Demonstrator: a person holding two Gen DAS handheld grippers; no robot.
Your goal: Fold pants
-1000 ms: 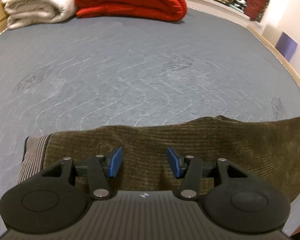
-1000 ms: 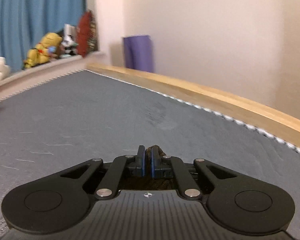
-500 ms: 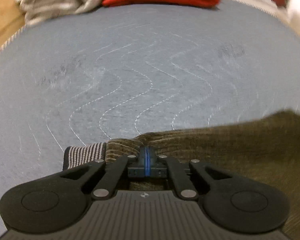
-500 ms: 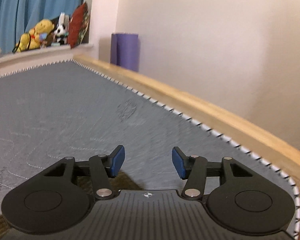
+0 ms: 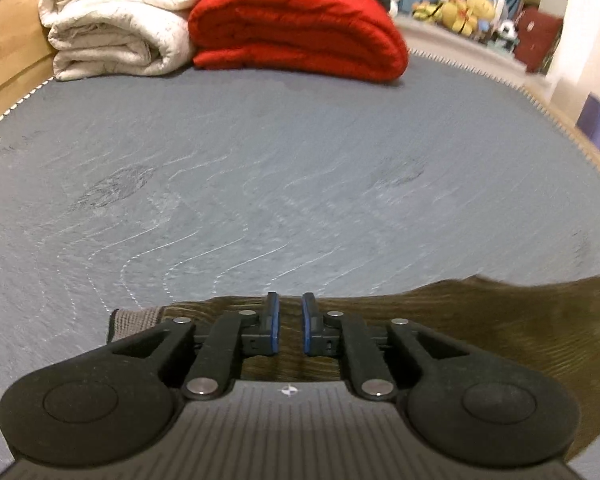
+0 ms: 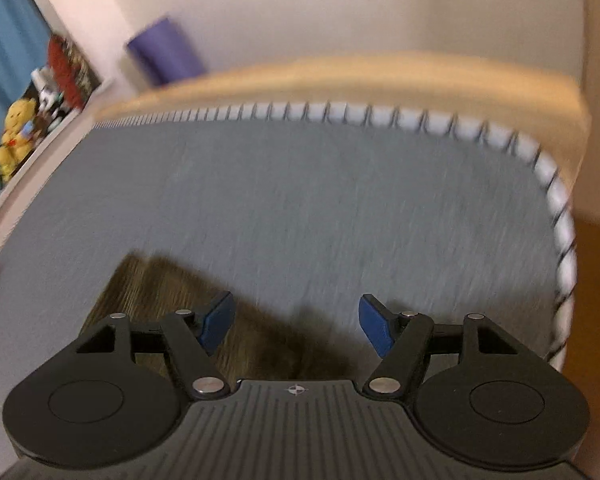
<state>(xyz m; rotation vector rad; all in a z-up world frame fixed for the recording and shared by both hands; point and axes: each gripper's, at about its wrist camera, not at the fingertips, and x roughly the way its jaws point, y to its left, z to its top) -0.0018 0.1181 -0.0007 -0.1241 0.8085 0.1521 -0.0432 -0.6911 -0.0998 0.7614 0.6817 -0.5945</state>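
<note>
Left wrist view: the left gripper hangs over the far edge of the brown corduroy pants, which lie across the near part of the grey mattress. Half a second ago its blue pads were pressed together at that edge; its jaws have just been opening and now stand a narrow gap apart, with fabric showing beneath the gap. Whether the pads still pinch any cloth cannot be told. The striped waistband peeks out at the left, partly covered by the tool's body. A folded white blanket and red blanket now sit fully in frame.

Right wrist view: the right gripper, clamped on cloth a second ago, has just been opening and stands wide apart, nothing between its pads. The view has swung toward the mattress corner. The picture is motion-blurred; a pants end lies at lower left, largely hidden behind the tool.
</note>
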